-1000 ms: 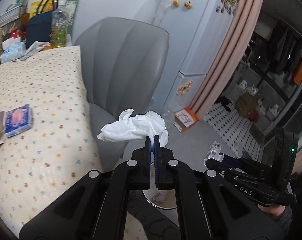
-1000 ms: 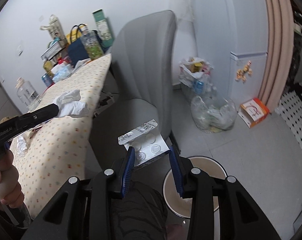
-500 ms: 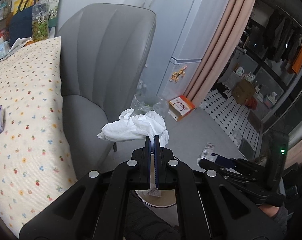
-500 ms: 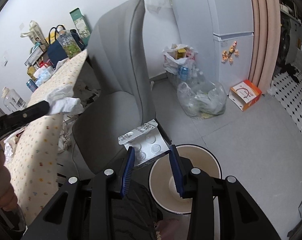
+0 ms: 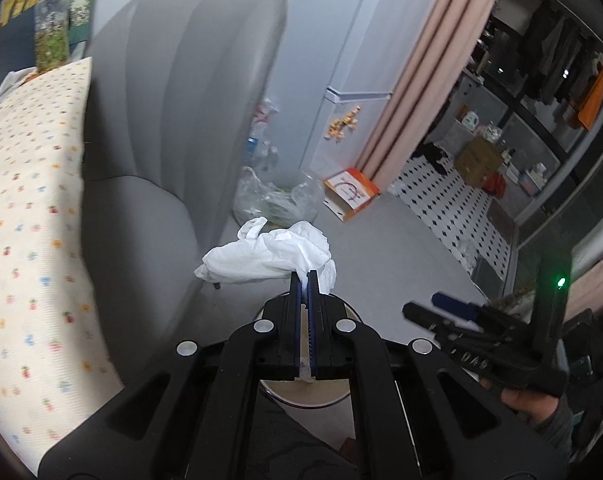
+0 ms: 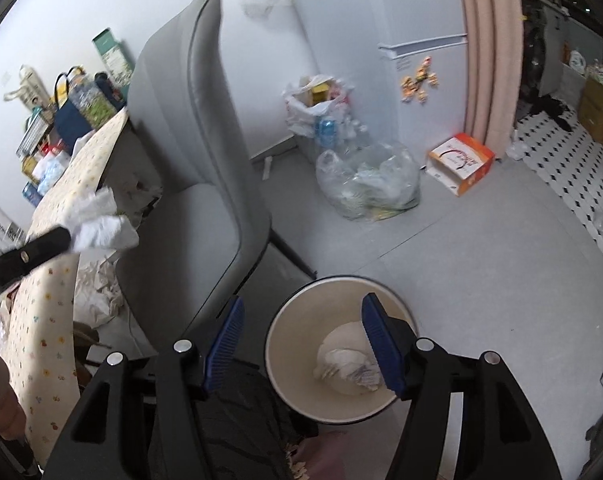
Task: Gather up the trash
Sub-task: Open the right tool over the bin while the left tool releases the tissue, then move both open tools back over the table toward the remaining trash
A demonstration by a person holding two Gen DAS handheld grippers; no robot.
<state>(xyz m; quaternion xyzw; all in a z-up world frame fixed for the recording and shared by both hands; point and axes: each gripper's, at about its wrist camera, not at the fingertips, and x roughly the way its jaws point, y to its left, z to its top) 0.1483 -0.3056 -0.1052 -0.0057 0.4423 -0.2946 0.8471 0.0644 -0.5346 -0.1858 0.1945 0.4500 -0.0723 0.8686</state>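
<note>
— Grey floor [image 6: 481, 240] fills the right wrist view, with a grey shell chair [image 6: 189, 160] at left centre. What sits lower down?

— A round cream waste bin [image 6: 285, 360], low in the frame. Crumpled white paper [image 6: 349, 364] lies at its bottom, partly hidden behind a blue pad. The right gripper [image 6: 303, 340] hangs over it, its jaws having just been opening; they stand wide apart with nothing between them.

— And the other tool?

— The left gripper [image 5: 304, 280] is clamped tight on a crumpled white tissue [image 5: 269, 256], which sticks out past the fingertips at the centre of the left wrist view. In that view the bin [image 5: 301, 394] is mostly covered by the gripper body; only a slice of rim shows.

— Anything else around?

— A clear plastic bag of rubbish [image 6: 369, 188] on the floor near the fridge [image 6: 421, 92], an orange-and-white box [image 6: 461, 164] beside the pink curtain [image 6: 489, 52], and a white bag with bottles [image 6: 321, 112] against the wall. The dotted tablecloth [image 5: 25, 216] runs off the left edge. Items at its far end are too blurred to name. Part of a hand [image 5: 533, 400] shows at lower right, holding the right gripper's handle.
</note>
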